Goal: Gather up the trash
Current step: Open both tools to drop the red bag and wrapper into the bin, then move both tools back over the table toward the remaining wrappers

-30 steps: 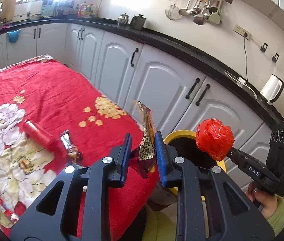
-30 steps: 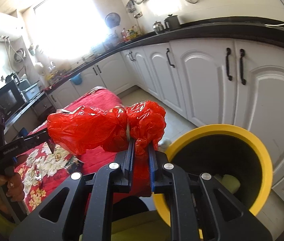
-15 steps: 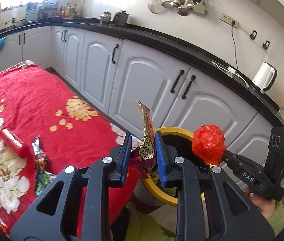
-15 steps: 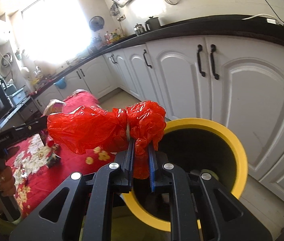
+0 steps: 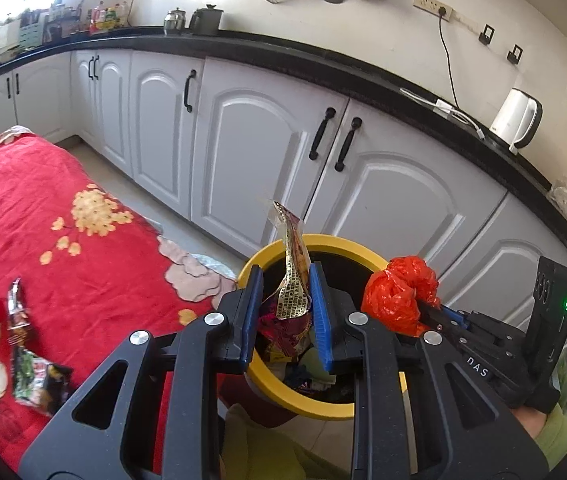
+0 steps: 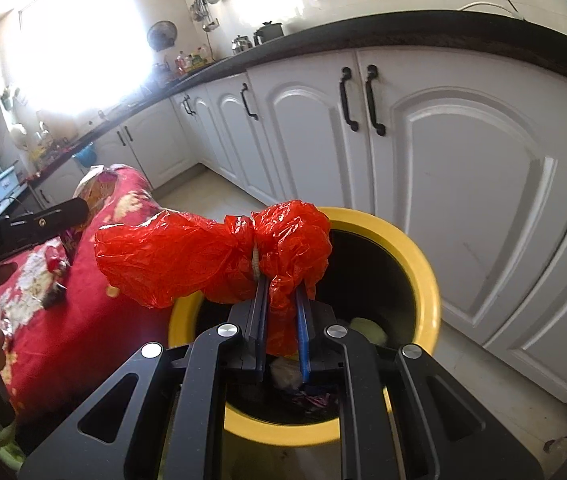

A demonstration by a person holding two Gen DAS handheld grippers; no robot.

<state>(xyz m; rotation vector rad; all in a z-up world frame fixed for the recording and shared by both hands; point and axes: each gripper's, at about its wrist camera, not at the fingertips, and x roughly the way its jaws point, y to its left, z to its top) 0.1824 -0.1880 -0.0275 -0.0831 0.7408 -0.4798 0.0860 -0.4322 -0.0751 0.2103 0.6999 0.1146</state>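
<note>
- While both grippers are hovering over the yellow bin, left gripper is pinching a snack wrapper between its fingers, sticking out at 12 o'clock.
- Right gripper is clamping a red plastic bag, bulk bulging toward 10 o'clock.

White letters "DAS" stand on the black body of the right hand-held gripper in the left wrist view. In the right wrist view, the left hand-held gripper bears white lettering ending in "Robot AI". The wrapper's fine print is too small to read.
</note>
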